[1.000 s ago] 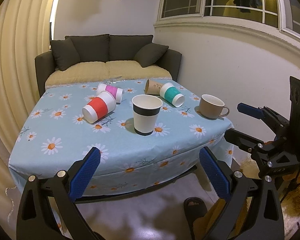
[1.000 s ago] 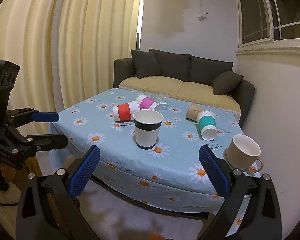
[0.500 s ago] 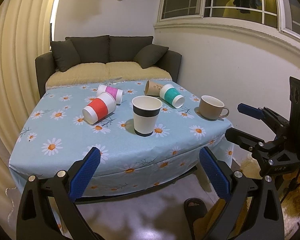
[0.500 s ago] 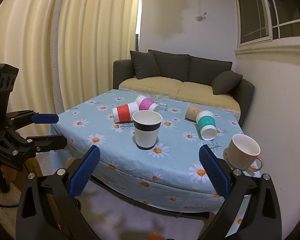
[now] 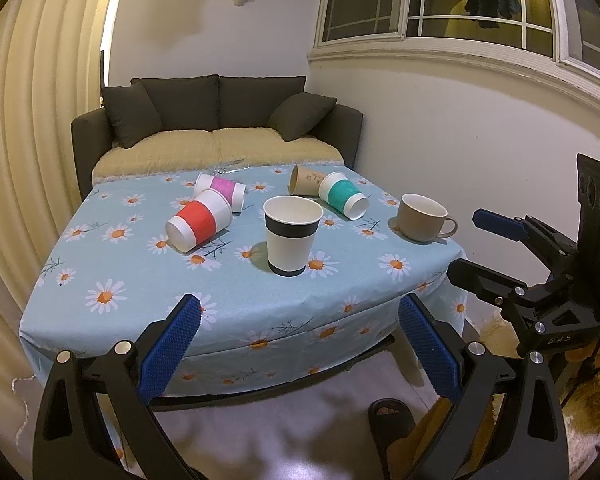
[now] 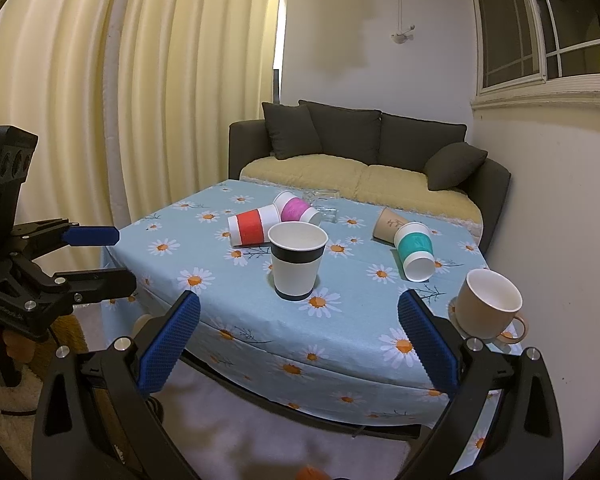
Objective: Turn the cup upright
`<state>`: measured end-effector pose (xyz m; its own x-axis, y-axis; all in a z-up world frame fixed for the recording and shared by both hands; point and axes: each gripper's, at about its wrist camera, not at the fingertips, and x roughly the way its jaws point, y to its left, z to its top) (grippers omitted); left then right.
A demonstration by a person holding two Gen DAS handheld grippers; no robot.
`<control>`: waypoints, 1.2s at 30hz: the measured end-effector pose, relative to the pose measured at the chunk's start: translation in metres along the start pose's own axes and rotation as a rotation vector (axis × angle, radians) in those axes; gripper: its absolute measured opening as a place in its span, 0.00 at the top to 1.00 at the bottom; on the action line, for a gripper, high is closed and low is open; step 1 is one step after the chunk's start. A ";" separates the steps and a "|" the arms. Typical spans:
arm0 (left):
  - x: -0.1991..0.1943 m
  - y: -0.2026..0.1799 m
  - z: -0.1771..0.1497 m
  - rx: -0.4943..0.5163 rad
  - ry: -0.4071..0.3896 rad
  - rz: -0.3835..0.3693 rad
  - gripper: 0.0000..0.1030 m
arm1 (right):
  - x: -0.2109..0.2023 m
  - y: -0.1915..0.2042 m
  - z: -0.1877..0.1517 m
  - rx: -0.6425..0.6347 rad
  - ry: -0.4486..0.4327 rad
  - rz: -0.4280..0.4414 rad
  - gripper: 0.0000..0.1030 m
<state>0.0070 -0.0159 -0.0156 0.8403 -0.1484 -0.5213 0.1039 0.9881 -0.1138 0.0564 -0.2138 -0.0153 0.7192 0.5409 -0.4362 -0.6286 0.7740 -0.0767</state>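
Four paper cups lie on their sides on the table (image 5: 112, 312), and any of them may be the one you are meant to stand up. The red-banded cup (image 5: 199, 225) lies left of centre, its mouth towards the near-left corner. The pink-banded cup (image 5: 221, 191) lies touching it on the far side. The teal-banded cup (image 5: 343, 195) lies towards the far-right corner, mouth facing the near edge, with a plain brown cup (image 5: 306, 179) close against it behind.

Expect these to be very light, thin-walled and easy to crush. They will roll or skid on the cloth if nudged. Take hold across the banded sleeve at mid-body with a gentle squeeze; the rim is stiffer, but pinching it will dent it.

The black-banded cup (image 5: 292, 234) already stands upright near the middle, and a beige mug (image 5: 421, 217) stands by the right edge.

Your left gripper (image 5: 300, 348) and right gripper (image 6: 298, 344) both hang short of the near edge, jaws spread wide and holding nothing.

Compared with a second ago, little differs: no cup has moved, both grippers are as wide as before, and the views have only drifted slightly, the table sitting a touch further off in the right wrist view.
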 end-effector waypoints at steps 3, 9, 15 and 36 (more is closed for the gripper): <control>-0.001 0.000 0.000 -0.001 -0.004 -0.002 0.06 | 0.000 0.000 0.000 0.001 -0.001 -0.002 0.05; -0.002 0.000 0.000 0.000 -0.010 -0.005 0.06 | 0.000 0.000 0.000 0.001 -0.003 -0.004 0.05; -0.003 -0.001 0.000 0.002 -0.008 -0.005 0.06 | 0.000 0.000 0.000 0.001 -0.003 -0.004 0.05; -0.002 -0.001 0.000 0.002 -0.007 -0.005 0.06 | -0.002 0.000 0.000 0.004 0.001 -0.007 0.05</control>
<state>0.0049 -0.0168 -0.0144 0.8434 -0.1527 -0.5152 0.1089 0.9875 -0.1144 0.0549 -0.2148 -0.0146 0.7233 0.5349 -0.4367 -0.6222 0.7792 -0.0761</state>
